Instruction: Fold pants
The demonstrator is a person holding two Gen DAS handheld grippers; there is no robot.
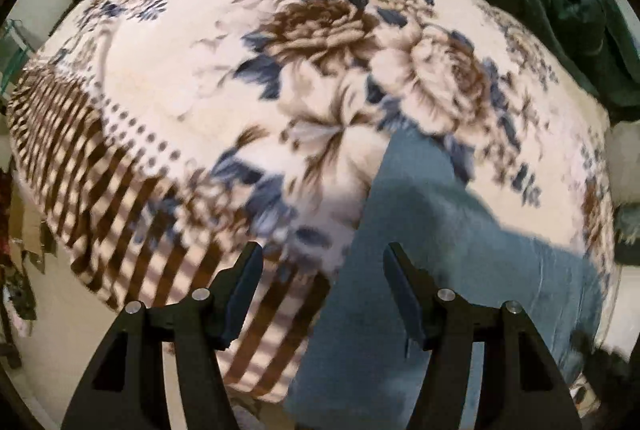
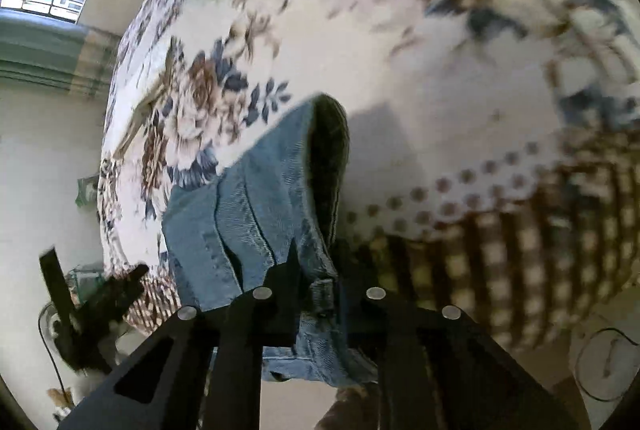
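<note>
While both hands hang over the bed:
Pants: blue denim pants (image 2: 256,206) on the floral fleece blanket (image 1: 208,78), length running away from the right gripper.
Right gripper (image 2: 316,290): clamped on the pants' near edge.
Left gripper (image 1: 322,294): fingers apart, empty, pants just rightward.

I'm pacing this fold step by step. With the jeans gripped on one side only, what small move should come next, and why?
Probably bring the left gripper down onto the jeans and close it. Its jaws stand open with nothing between them, while the right gripper is already shut on the jeans' edge over the floral blanket.
</note>
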